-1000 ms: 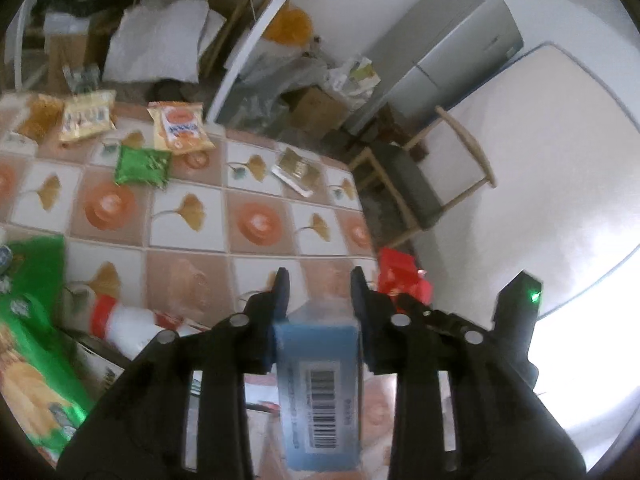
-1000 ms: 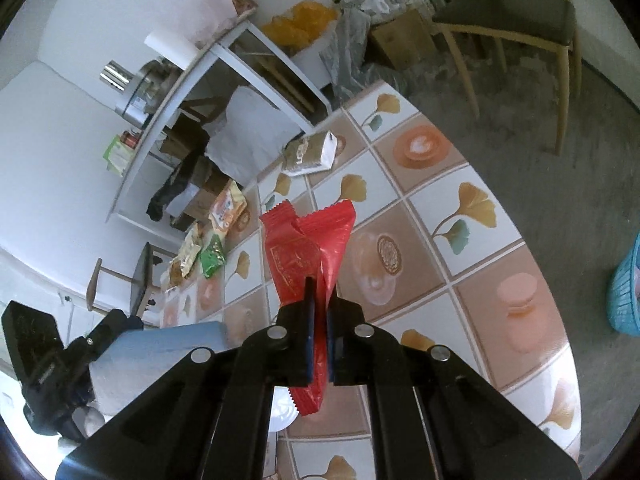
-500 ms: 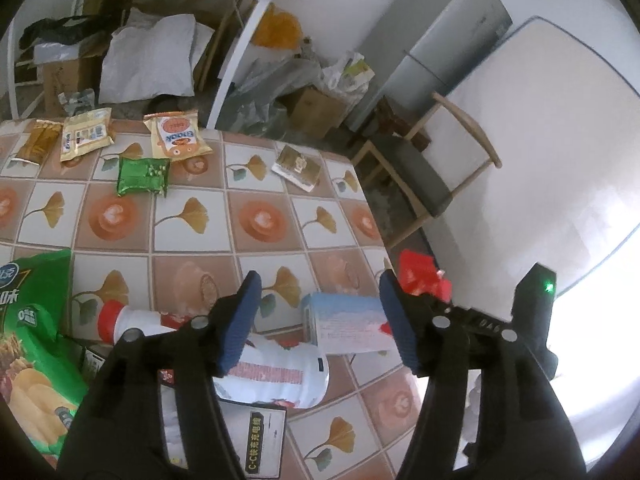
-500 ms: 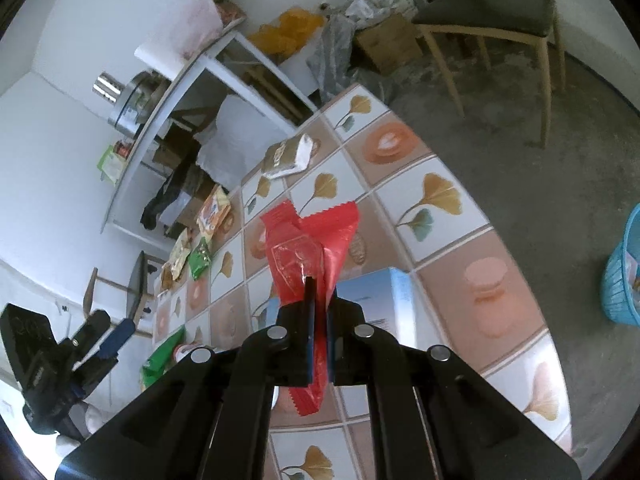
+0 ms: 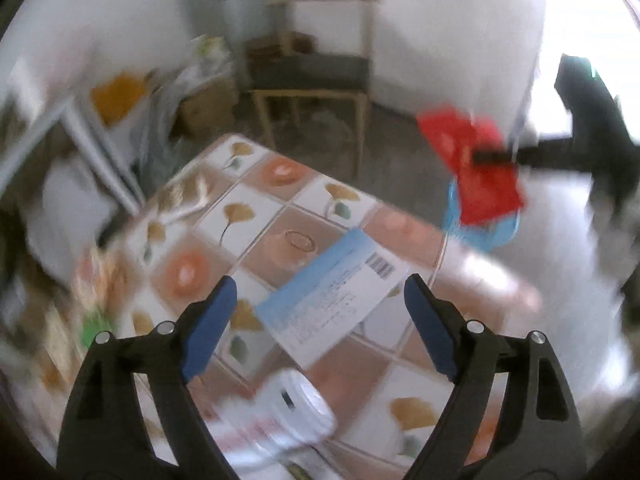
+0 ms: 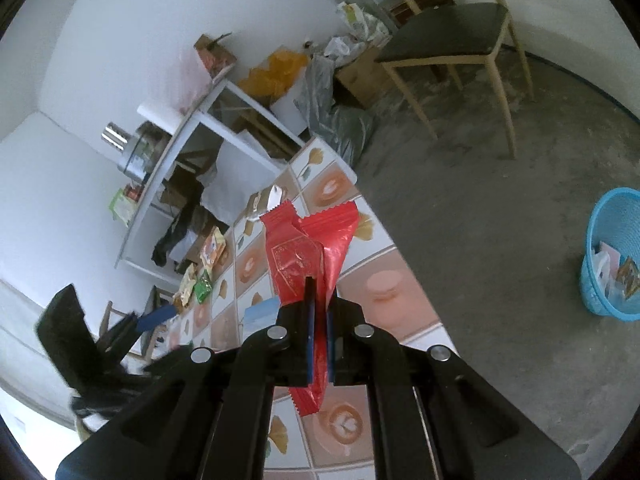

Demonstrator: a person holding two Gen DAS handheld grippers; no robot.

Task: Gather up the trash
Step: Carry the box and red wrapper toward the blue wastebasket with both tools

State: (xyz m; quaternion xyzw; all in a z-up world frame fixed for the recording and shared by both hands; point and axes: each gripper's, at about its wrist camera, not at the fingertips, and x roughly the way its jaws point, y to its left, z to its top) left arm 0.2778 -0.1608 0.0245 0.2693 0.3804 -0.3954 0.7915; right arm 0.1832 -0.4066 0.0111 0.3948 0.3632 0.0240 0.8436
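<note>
left gripper (image 5: 320,304): jaws just opened wide, blue-white box (image 5: 332,300) lying free on table
right gripper (image 6: 318,344): clamped on one red wrapper (image 6: 308,256)

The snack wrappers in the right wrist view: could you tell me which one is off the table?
The red wrapper, pinched in the right gripper; the green and orange packets lie on the table.

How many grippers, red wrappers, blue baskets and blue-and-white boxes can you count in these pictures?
grippers: 2 (left gripper, right gripper)
red wrapper: 1
blue basket: 1
blue-and-white box: 1
Total: 5
</note>
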